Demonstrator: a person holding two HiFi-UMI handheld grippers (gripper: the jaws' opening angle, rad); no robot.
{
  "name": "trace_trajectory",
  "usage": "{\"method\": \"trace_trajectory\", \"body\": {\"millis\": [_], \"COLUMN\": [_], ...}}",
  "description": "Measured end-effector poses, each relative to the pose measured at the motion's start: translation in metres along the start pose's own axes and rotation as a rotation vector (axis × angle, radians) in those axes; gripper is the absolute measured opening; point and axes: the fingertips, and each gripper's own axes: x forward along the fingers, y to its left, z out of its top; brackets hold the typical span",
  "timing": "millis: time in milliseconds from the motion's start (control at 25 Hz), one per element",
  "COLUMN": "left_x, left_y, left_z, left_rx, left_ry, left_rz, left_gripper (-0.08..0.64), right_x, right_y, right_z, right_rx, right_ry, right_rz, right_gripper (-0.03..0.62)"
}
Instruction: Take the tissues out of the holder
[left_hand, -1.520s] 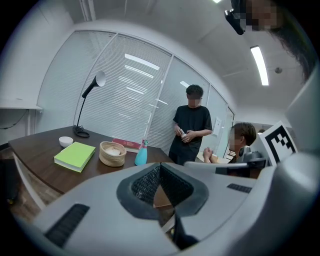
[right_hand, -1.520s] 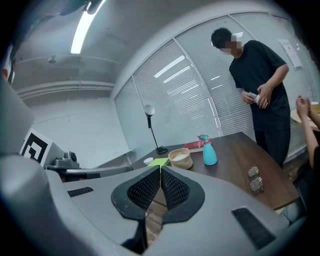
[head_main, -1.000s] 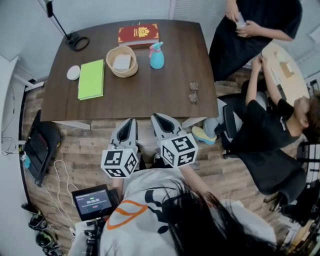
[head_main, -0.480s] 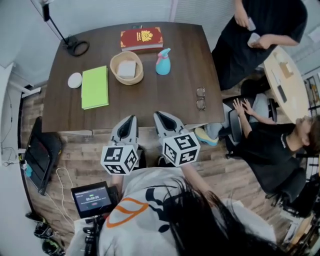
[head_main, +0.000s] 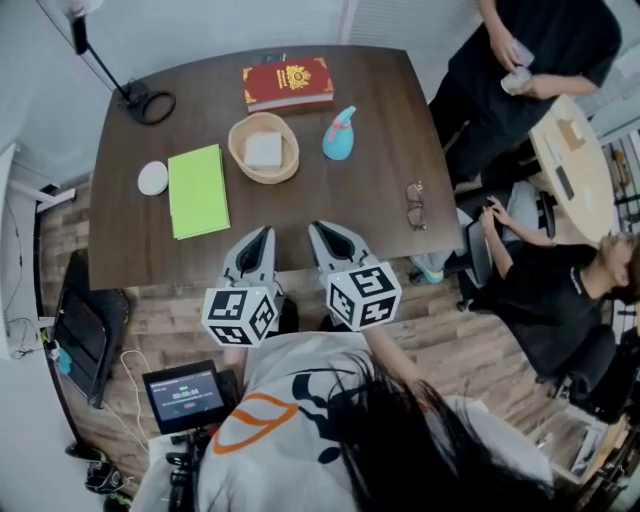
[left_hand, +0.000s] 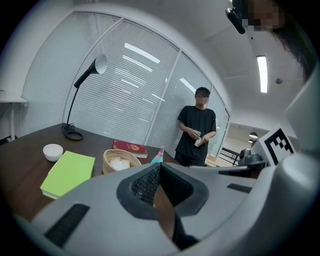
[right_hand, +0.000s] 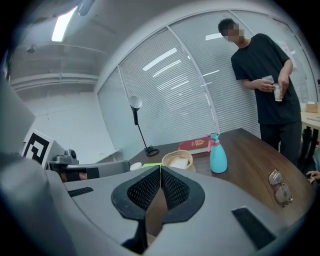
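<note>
**Surface** (head_main: 350, 210): dark brown wood, seen steeply from above. Both hand-held grippers are at its near edge.

**Holder** (head_main: 234, 150): round woven basket on the far half of the surface, left of centre.

**Tissues** (head_main: 264, 150): white folded stack lying inside the holder, not touched by anything.

**Left hand-held gripper** (head_main: 262, 236): jaws together, nothing between the pads. Its tips are over the near edge of the surface and point toward the far side. The holder is well apart from it, farther away and almost straight ahead of the tips.

**Right hand-held gripper** (head_main: 319, 229): jaws together and empty, just beside the left one. The holder is well apart from it, farther away and to the left of its line.

**Green notebook** (head_main: 197, 190): lies flat to the left of the holder, nearer to the grippers than the holder is.

**White dish** (head_main: 152, 178): small and round, just left of the notebook.

**Red book** (head_main: 288, 83): lies flat beyond the holder at the far edge.

**Spray bottle** (head_main: 340, 135): teal, to the right of the holder.

**Glasses** (head_main: 416, 205): folded, near the right edge.

**Desk lamp** (head_main: 133, 94): black, with its base at the far left corner.

**Standing person** (head_main: 540, 50): dark shirt, beyond the far right corner.

**Seated person** (head_main: 560, 290): dark shirt, to the right of the surface.
</note>
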Motion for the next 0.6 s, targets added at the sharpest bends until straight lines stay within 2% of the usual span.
{"method": "trace_trajectory", "body": {"millis": [600], "left_x": [0.017], "left_y": [0.081], "left_z": [0.033], "left_rx": [-0.011], "left_ry": [0.028], "left_rz": [-0.069], "left_gripper": [0.000], "right_x": [0.078], "right_y": [0.025], "right_z": [0.010], "right_rx": [0.024], "right_ry": [0.025], "right_rz": [-0.082], "right_gripper": [0.018]}}
